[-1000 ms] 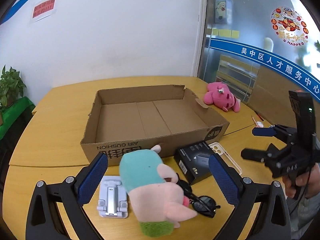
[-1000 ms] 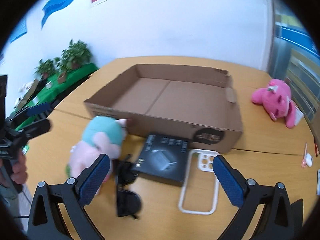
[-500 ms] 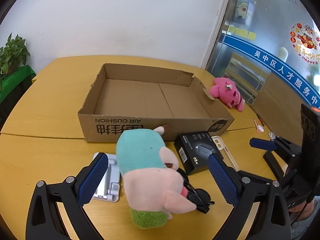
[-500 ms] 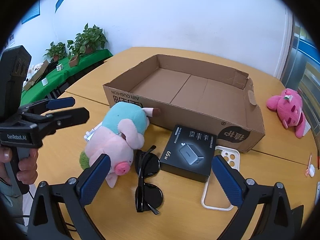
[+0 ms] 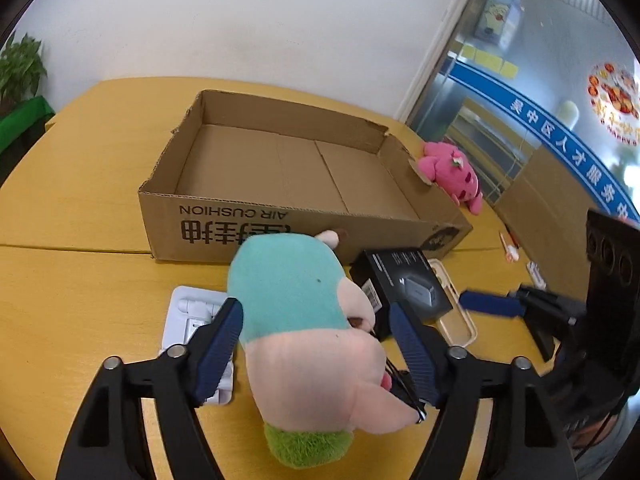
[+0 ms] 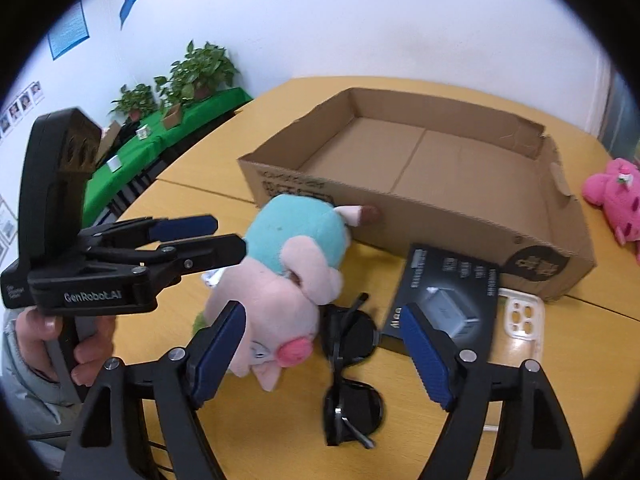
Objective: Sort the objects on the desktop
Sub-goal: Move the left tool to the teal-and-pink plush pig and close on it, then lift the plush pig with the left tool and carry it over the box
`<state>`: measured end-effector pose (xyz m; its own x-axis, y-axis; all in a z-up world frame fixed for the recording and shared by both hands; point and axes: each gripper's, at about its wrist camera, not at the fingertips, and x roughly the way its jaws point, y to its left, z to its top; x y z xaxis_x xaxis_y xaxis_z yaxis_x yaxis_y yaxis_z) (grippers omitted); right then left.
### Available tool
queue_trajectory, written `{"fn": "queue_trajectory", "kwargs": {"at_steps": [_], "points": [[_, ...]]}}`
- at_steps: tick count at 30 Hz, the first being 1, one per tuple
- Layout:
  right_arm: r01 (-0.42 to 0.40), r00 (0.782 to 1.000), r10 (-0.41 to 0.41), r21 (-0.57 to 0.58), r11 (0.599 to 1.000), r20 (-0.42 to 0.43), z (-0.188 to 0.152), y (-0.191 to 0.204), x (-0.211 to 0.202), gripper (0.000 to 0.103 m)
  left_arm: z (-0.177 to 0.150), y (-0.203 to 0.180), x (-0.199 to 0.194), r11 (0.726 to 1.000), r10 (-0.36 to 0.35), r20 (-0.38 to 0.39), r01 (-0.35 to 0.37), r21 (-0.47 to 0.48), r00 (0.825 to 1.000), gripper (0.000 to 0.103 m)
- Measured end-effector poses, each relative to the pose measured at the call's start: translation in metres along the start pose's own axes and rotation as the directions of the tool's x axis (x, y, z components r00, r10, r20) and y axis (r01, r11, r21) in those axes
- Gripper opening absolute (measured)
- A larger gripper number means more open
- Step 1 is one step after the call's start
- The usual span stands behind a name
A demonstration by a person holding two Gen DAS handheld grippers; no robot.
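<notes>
A plush pig with a teal back lies on the yellow table in front of an empty cardboard box. My left gripper is open with its fingers on either side of the plush; contact is unclear. It also shows in the right wrist view. My right gripper is open and empty above black sunglasses, between the plush pig and a black charger box. The right gripper also shows in the left wrist view.
A white phone stand lies left of the plush. A clear phone case lies right of the charger box. A pink plush sits beside the cardboard box's right end. Pens lie near the table's right edge. Potted plants stand beyond the table.
My left gripper has moved down and forward over the plush pig and narrowed around it. My right gripper has moved left and lower over the sunglasses.
</notes>
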<state>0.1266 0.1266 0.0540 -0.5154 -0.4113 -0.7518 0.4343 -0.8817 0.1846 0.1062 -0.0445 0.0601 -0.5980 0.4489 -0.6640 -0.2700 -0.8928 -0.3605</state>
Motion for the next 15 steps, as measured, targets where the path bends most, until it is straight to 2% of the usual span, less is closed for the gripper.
{"fn": "queue_trajectory", "kwargs": {"at_steps": [5, 9, 11, 15], "points": [[-0.077, 0.995, 0.076, -0.008, 0.997, -0.065, 0.001, 0.016, 0.028, 0.079, 0.007, 0.018, 0.024, 0.998, -0.042, -0.058, 0.039, -0.054, 0.997, 0.08], [-0.115, 0.985, 0.113, -0.007, 0.993, -0.132, -0.004, 0.026, 0.056, 0.079, 0.007, 0.034, 0.054, 0.993, -0.068, -0.143, 0.052, -0.11, 0.987, 0.081], [-0.124, 0.978, 0.121, -0.005, 0.992, -0.17, -0.007, 0.03, 0.07, 0.079, 0.005, 0.039, 0.062, 0.987, -0.11, -0.15, 0.09, -0.135, 0.982, 0.082], [-0.136, 0.977, 0.134, -0.004, 0.991, -0.165, -0.012, 0.033, 0.079, 0.084, 0.0, 0.042, 0.065, 0.985, -0.124, -0.154, 0.102, -0.139, 0.98, 0.082]]}}
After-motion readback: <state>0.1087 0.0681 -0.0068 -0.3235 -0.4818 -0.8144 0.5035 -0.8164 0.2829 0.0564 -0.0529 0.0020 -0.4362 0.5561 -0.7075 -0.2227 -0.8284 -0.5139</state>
